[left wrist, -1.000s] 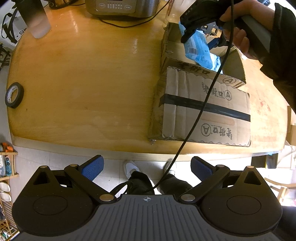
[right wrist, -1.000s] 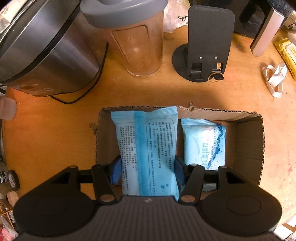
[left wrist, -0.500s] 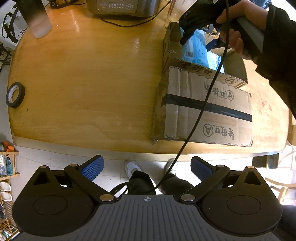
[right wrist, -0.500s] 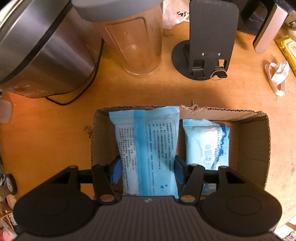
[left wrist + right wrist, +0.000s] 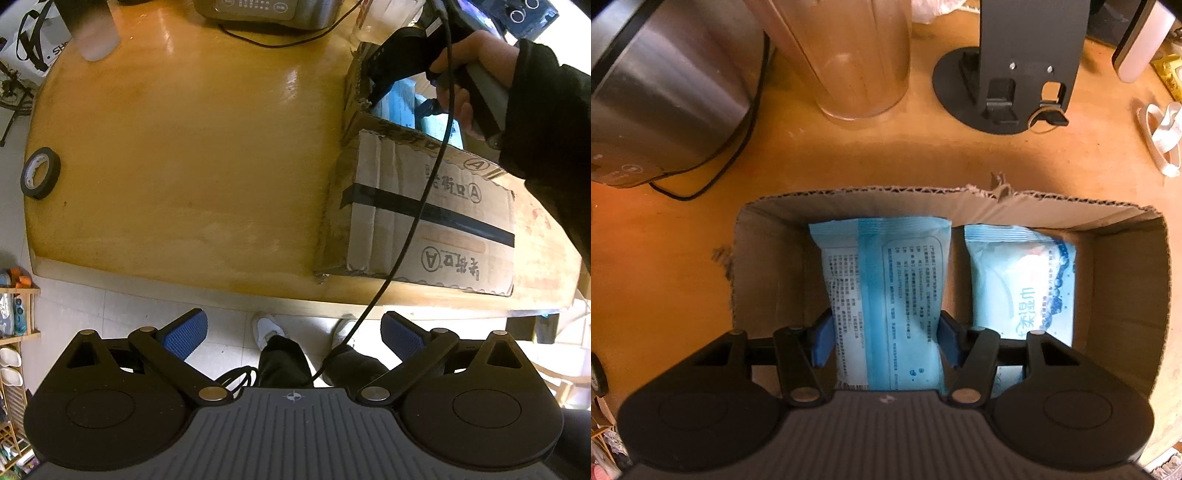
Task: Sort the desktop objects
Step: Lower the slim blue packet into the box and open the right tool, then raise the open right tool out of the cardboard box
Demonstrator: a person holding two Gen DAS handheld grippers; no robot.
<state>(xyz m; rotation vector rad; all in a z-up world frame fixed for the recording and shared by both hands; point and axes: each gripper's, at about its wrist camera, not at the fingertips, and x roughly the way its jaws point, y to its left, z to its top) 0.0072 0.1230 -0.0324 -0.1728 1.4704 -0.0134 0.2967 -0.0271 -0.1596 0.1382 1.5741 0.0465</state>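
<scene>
My right gripper [image 5: 884, 334] pinched the wipes pack [image 5: 882, 295] inside the box [image 5: 1126, 295], left gripper [image 5: 293, 332] spread idle; releasing crooked could wedge it against the second pack [image 5: 1023, 280].

Wooden table [image 5: 192, 155] carries cardboard box [image 5: 428, 229], tape roll [image 5: 40, 172], cooker [image 5: 661, 85], stand [image 5: 1015, 74].

Box walls [image 5: 768, 258] and neighbouring wipes pack [image 5: 1019, 280] (right side) hem the tongs.

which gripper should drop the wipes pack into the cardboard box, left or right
Right. The right gripper already grips the light-blue wet-wipes pack inside the open cardboard box; the left gripper hangs open, off the table.
</scene>
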